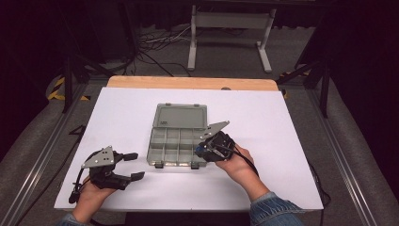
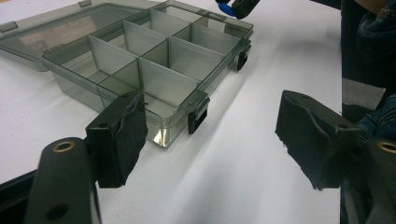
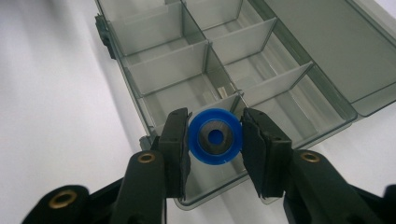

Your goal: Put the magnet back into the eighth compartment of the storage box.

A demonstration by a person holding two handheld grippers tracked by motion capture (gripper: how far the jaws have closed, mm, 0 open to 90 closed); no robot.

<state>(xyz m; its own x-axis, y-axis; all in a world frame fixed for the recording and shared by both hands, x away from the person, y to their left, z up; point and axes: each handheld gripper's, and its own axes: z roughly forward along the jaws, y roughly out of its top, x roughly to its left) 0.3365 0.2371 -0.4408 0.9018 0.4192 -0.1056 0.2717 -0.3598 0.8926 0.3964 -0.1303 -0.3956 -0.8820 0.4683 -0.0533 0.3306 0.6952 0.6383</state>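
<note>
A blue ring (image 3: pixel 215 136) is clamped between the jaws of the right claw (image 1: pixel 203 149), angled over the box (image 1: pixel 177 141). The left claw (image 1: pixel 135 165) is held wide apart, level above the bench (image 1: pixel 263 117).

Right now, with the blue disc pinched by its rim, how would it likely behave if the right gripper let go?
The blue disc is round and held on edge in the right gripper, so it could roll or wobble. It looks small, stiff and probably light. Hanging over the open organizer box, it would likely land in a compartment.
</note>
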